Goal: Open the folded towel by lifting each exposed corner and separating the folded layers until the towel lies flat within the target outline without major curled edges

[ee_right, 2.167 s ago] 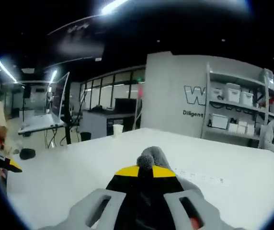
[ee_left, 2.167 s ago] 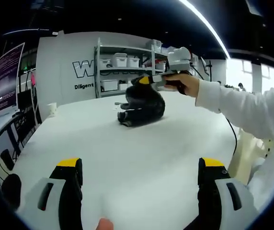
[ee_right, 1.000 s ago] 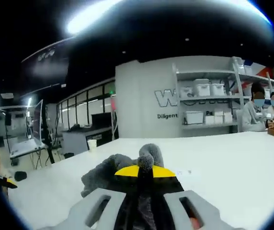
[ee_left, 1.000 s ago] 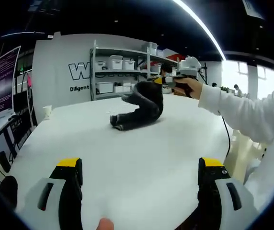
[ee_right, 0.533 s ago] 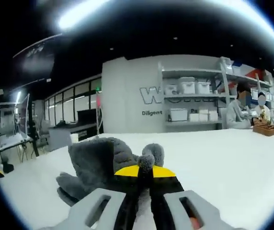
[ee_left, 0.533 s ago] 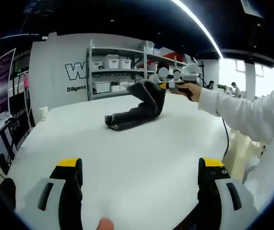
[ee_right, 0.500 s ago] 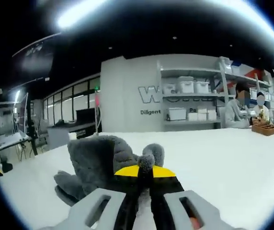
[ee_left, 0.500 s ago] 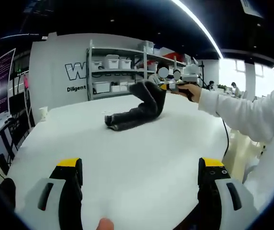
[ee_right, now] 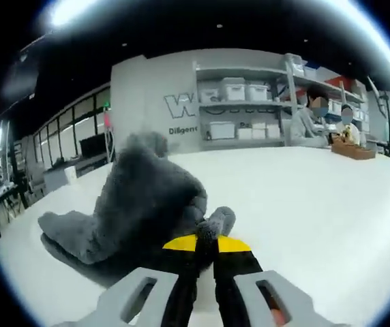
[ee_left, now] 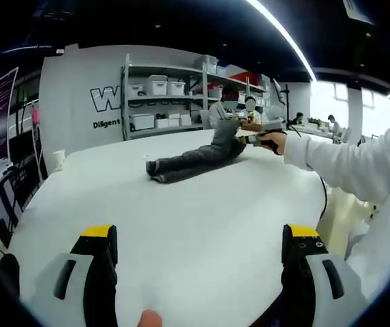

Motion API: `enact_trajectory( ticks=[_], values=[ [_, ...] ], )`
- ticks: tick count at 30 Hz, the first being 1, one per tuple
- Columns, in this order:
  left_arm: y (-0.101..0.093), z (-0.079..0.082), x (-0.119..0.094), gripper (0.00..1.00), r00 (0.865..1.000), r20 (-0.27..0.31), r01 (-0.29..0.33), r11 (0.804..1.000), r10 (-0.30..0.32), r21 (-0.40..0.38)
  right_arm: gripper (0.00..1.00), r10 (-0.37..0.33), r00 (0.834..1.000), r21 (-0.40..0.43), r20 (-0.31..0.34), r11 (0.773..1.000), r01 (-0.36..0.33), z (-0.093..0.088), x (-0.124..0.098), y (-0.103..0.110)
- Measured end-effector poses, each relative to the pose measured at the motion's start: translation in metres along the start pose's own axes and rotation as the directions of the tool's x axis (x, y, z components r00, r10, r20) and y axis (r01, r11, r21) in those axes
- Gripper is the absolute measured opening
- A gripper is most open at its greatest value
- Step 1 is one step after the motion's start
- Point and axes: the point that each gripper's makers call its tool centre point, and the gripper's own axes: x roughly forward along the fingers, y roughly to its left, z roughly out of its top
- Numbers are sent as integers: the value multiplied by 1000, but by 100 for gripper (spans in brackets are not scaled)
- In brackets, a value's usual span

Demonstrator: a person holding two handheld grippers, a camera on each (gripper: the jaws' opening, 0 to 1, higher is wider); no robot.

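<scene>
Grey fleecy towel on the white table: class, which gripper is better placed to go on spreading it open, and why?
Right. The right gripper is shut on a corner of the grey fleecy towel and can pull it out. The left gripper is open over bare white table, well short of the towel.

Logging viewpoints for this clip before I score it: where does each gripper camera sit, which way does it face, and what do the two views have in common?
Left gripper view: rides the left gripper, jaws wide apart low over the white table, facing across it toward the grey towel; the person's white sleeve and the right gripper come in from the right.
Right gripper view: rides the right gripper, jaws shut on a towel corner just above the table, facing the shelves.
Shared: towel, table, shelves, lettered wall.
</scene>
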Motion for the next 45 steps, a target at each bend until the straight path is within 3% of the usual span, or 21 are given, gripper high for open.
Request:
enact_trajectory(
  ticks=[2,11,17,20,23,25,27,33,34,35,38,45],
  values=[
    [0,-1,0,100,1000,-4,2,1000,-2,0,1,-16,999,1,-43,1000,16,-10,1,-5],
    [0,-2,1,100,1000,-6,6,1000,-6,-1,2,-22,998,-7,-51,1000,21,-20,-13,6],
    [2,-2,-1,100,1000,-4,0,1000,0,-6,4,-22,998,-133,-64,991,14,-24,-27,14],
    [3,-3,-2,100,1000,-6,-3,1000,2,-5,6,-31,996,-228,-87,974,10,-28,-36,17],
    [4,-3,-3,100,1000,-9,-4,1000,4,-4,13,-61,994,-344,-93,939,25,-29,-47,16],
    [4,-2,-3,100,1000,-6,-2,1000,2,-4,16,-76,992,-433,-100,901,25,-30,-60,15],
    [4,-1,-2,100,1000,0,-2,1000,2,-7,19,-60,992,-453,-109,891,4,-26,-61,8],
    [1,-3,1,100,1000,-9,10,1000,-10,-5,29,-36,991,-486,-128,873,-31,-24,-85,5],
    [0,-4,2,100,1000,-12,12,1000,-12,-5,31,39,992,-477,-117,874,-90,-20,-107,15],
    [-1,-3,2,100,1000,-10,14,1000,-14,-4,33,57,992,-465,-114,879,-104,-17,-110,14],
    [-1,-2,2,100,1000,-9,13,1000,-13,-2,42,85,990,-449,-112,885,-127,-7,-109,4],
    [-2,-5,7,100,1000,-29,9,1000,-9,2,59,138,986,-409,-91,898,-163,7,-137,3]
  ],
)
